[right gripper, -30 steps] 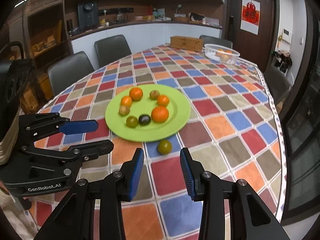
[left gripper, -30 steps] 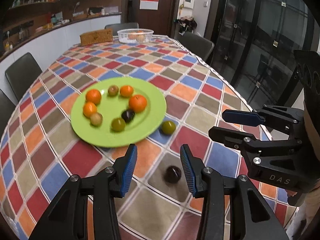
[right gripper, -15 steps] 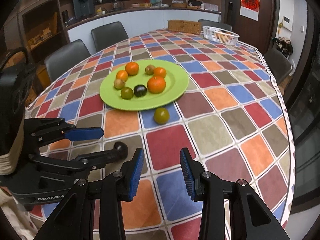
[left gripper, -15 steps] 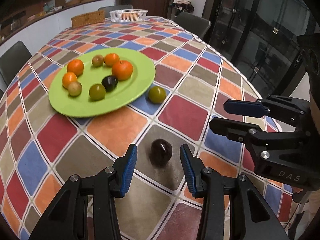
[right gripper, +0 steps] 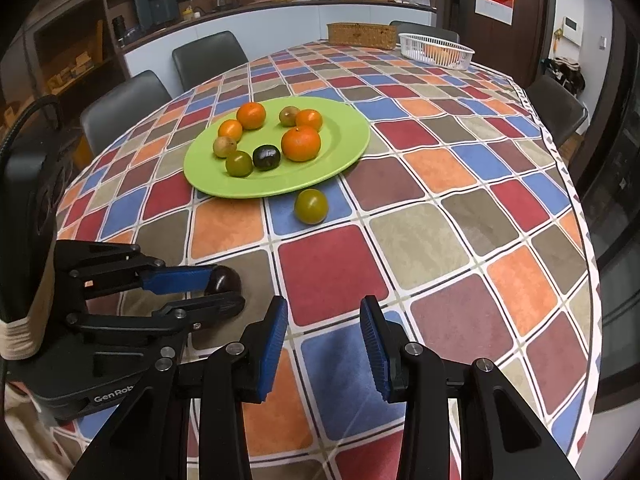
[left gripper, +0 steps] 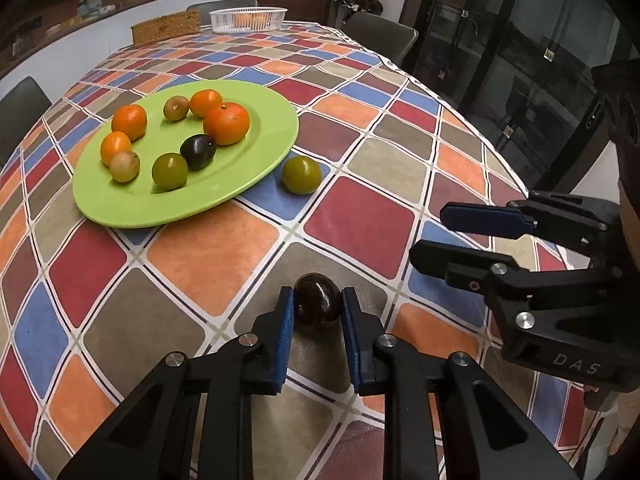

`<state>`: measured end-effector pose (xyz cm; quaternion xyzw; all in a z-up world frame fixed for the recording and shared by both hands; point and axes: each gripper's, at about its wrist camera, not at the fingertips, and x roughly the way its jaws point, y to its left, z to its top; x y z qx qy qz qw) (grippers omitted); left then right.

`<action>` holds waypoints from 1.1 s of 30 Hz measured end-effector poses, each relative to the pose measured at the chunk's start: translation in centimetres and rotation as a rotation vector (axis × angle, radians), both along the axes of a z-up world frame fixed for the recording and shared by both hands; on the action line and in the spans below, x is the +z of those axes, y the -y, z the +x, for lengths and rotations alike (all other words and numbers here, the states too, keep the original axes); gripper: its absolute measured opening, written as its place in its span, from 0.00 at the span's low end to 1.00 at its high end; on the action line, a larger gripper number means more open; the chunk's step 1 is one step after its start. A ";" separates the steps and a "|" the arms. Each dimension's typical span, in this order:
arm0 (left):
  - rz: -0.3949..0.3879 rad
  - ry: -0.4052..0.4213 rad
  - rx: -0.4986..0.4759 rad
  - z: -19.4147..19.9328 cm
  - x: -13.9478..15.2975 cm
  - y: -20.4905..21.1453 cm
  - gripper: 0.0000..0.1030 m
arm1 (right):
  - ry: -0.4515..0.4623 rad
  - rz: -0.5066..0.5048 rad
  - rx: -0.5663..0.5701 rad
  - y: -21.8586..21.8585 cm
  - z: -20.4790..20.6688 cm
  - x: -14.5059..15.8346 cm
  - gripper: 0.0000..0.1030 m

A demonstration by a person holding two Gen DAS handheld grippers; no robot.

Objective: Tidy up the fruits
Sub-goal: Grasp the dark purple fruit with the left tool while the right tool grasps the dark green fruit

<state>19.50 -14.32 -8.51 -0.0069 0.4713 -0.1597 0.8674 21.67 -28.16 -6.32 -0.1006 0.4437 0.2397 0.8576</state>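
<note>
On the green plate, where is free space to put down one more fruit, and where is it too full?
The green plate is bare along its near rim, in front of the green plum and dark plum, and on its right side beside the large orange. The left and middle are crowded with seven fruits.

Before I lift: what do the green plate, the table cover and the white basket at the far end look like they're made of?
Green plate: probably glazed ceramic or melamine; smooth, glossy, uniform colour with soft highlights.
Table cover: likely wipe-clean vinyl or oilcloth; printed checks, slight sheen, lies flat and drapes over the edge.
White basket: looks like moulded plastic; thin slotted walls.
</note>
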 end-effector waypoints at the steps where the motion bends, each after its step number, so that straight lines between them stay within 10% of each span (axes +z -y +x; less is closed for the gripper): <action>1: -0.007 0.000 0.000 0.1 0.1 0.0 0.23 | -0.002 0.003 -0.002 0.0 0.1 0.0 0.38; 33: 0.008 0.069 0.105 2.9 1.6 -4.7 0.23 | -0.032 0.014 0.018 -5.1 6.6 -1.9 0.37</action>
